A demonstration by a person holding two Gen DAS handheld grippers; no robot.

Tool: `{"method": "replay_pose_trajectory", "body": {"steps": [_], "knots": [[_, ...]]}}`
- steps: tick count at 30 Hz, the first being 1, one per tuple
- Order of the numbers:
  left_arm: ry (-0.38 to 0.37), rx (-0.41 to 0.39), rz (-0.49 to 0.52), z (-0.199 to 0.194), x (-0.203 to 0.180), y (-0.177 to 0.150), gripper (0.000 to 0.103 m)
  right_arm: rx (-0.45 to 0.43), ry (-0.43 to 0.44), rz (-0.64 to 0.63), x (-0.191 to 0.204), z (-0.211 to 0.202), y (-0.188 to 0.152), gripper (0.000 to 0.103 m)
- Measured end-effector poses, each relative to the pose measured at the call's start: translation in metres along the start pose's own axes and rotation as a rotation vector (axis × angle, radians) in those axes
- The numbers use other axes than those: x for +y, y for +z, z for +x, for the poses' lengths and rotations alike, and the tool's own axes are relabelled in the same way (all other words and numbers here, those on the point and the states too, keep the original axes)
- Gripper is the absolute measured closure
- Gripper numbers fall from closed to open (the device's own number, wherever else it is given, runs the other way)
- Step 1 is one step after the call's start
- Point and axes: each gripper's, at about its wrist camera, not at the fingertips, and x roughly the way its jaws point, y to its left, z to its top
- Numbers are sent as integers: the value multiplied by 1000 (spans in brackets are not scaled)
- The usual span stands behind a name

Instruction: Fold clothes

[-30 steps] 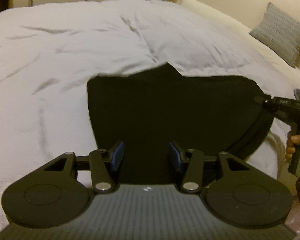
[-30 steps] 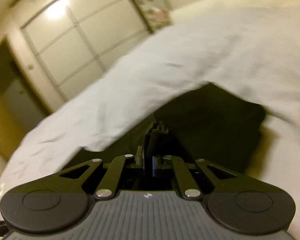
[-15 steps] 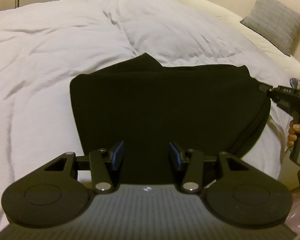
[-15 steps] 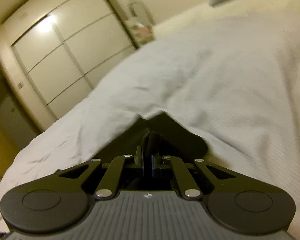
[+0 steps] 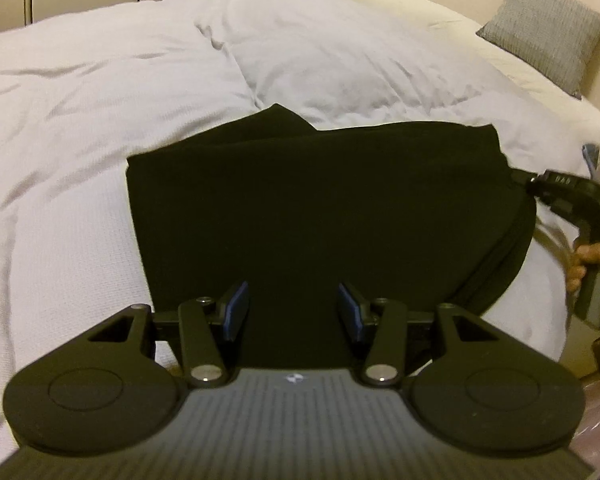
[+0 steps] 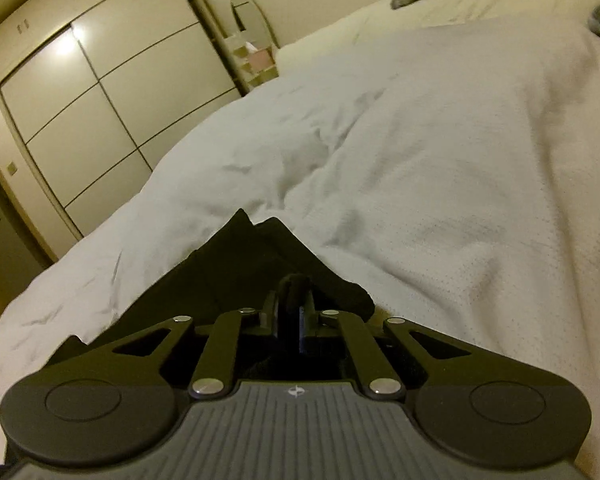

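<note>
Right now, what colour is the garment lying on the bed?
Solid black garment, no visible pattern, on the white duvet; clearest in the left wrist view.

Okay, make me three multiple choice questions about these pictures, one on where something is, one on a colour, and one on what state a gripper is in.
1. Where does the black garment lie?
A. on the white duvet
B. on a floor
C. in a basket

2. What colour is the pillow?
A. red
B. grey
C. green

3. How is the right gripper?
A. wide open
B. out of view
C. shut on the garment

Answers: 1 A, duvet surrounds it; 2 B, grey weave shows; 3 C, black cloth sits pinched between its closed fingers, while the left gripper gapes open.
</note>
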Motion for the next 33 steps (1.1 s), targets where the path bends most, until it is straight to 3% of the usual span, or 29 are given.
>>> {"method": "replay_pose_trajectory", "body": {"steps": [1,2,3,4,7,10,15,22,26,31,33], "knots": [[12,-2,1,-3,1,0,59,-2,-8,8,2,-3,2,91],[24,-4,0,-7,3,-1,59,-18,-27,5,3,-8,4,73],[36,-7,-1,-11,4,-1,60,-45,-78,-1,6,-16,7,62],[48,-9,-2,-15,6,-2,60,-71,-127,-8,8,-25,10,43],[62,0,-11,-16,9,-5,63,-106,-82,-37,19,-49,9,45],[72,12,-21,-15,12,-8,67,-61,5,-186,42,-48,0,55],[96,22,-12,-8,10,-6,67,123,-52,-244,33,-6,-18,72],[114,17,4,-3,6,-7,67,61,-31,-288,41,-26,-7,70],[122,6,-26,-11,8,-9,67,139,-76,-274,31,-12,-7,81],[108,-29,-82,-34,8,-15,68,78,-47,-265,50,-46,-6,68],[122,-11,-67,-31,3,-22,68,92,-30,-275,55,-50,-14,62]]}}
